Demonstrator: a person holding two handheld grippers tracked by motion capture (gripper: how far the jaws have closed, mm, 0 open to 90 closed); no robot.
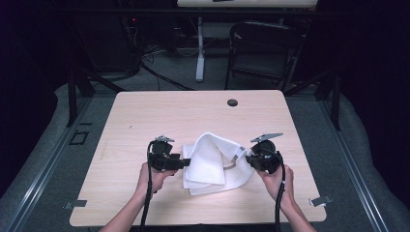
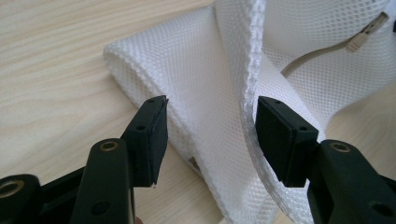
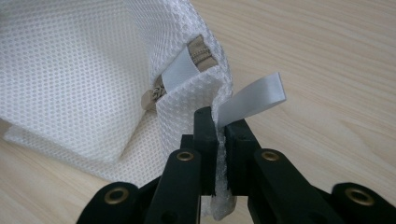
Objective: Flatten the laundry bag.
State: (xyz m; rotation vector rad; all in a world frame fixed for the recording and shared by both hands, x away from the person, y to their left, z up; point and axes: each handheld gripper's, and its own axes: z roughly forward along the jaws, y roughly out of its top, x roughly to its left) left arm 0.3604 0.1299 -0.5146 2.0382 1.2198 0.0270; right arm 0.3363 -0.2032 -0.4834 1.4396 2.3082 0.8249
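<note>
A soft white mesh bag (image 1: 212, 164) is seen folded mid-frame on the smooth wooden table (image 1: 145, 116). Its holey edge is pinched by the right gripper (image 3: 217, 135). The left gripper (image 2: 210, 135) is held open around a fold.

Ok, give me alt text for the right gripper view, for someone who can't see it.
The right gripper is shut on the edge of a white mesh bag, beside a white ribbon tab. The bag's beige zipper runs just behind, over a light wooden table.
</note>
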